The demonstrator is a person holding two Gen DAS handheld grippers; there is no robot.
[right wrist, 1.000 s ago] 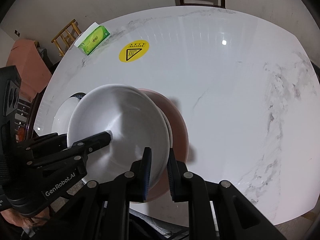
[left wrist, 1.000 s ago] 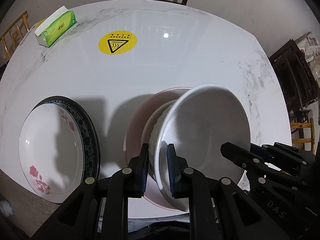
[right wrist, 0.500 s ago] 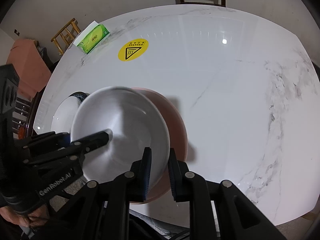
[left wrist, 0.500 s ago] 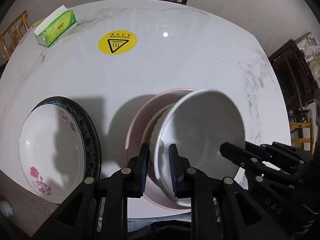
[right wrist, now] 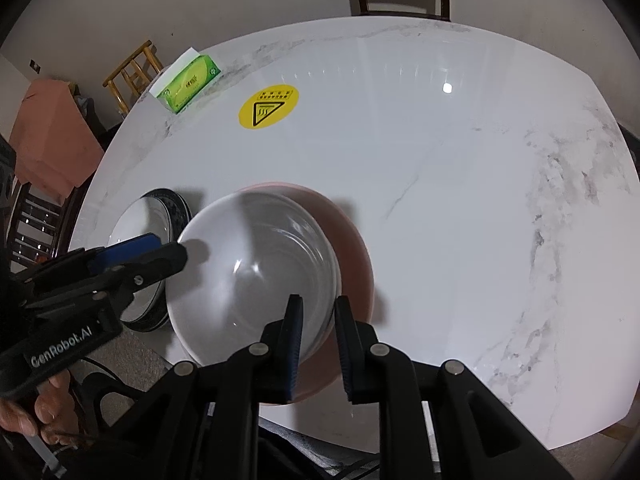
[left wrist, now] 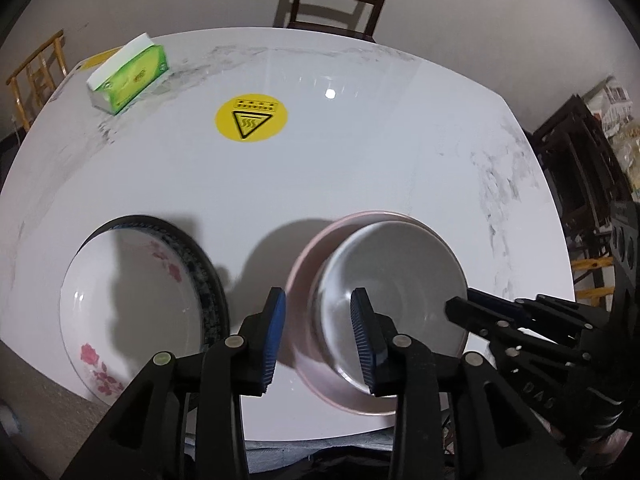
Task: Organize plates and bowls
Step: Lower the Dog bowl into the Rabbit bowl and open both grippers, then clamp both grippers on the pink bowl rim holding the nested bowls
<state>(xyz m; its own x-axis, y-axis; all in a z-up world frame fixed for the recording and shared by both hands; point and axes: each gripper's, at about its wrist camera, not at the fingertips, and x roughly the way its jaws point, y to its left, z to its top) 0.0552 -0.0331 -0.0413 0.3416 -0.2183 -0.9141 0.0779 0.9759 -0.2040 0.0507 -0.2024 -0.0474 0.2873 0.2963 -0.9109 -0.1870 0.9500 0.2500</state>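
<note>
Marble table bears a pink plate near its front edge. White bowl sits in that plate. Flowered plate lies left of it. Right gripper pinches the bowl's rim. Left gripper, jaws just opening, straddles the rim without pressing.

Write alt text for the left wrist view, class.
The left tool stands open astride the near rim of a white bowl resting in a pink plate. Left of it sits a rose-patterned dish; a tissue box lies far back.
</note>
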